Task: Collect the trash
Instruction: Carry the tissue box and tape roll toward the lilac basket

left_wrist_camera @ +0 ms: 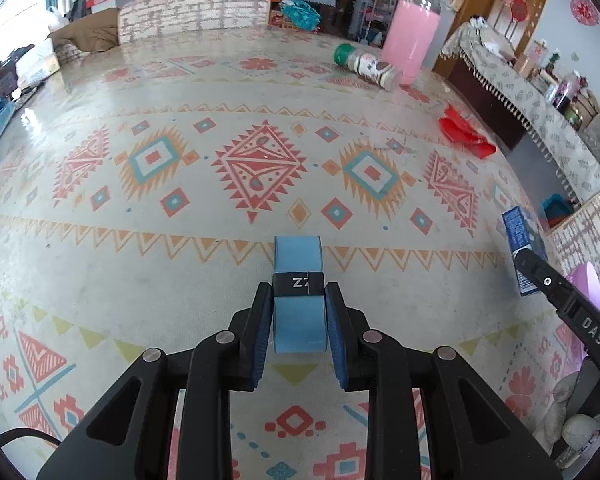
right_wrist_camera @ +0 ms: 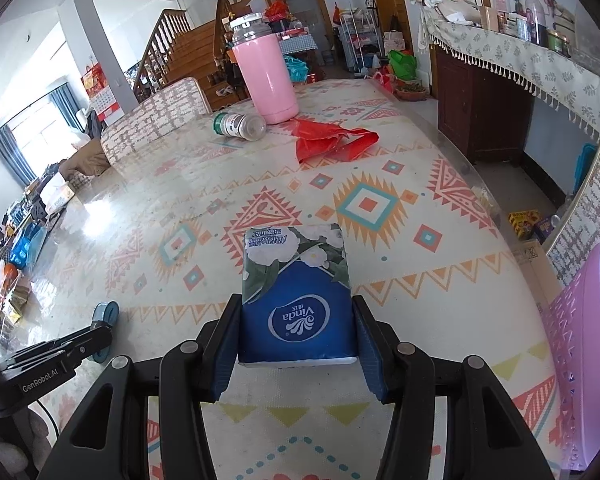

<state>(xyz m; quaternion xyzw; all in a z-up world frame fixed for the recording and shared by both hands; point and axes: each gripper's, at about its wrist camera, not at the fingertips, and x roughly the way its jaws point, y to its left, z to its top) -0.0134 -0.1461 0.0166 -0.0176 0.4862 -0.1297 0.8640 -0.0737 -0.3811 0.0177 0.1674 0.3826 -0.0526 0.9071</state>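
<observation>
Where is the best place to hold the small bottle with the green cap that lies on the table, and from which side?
Grip the green-capped bottle across its clear round body, near the middle, coming from above. It lies on its side, so the body's two long flanks are free. The pink flask stands close behind its base end, so keep the tool toward the cap end.

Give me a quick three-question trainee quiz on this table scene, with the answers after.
1. True or false: the pink flask lies on its side.
2. What does the right tool hold?
   A. tissue pack
   B. red bag
   C. jar
3. Fill in: the left tool grips a blue ____.

Key: 1 false, it stands upright; 2 A; 3 roll.
</observation>
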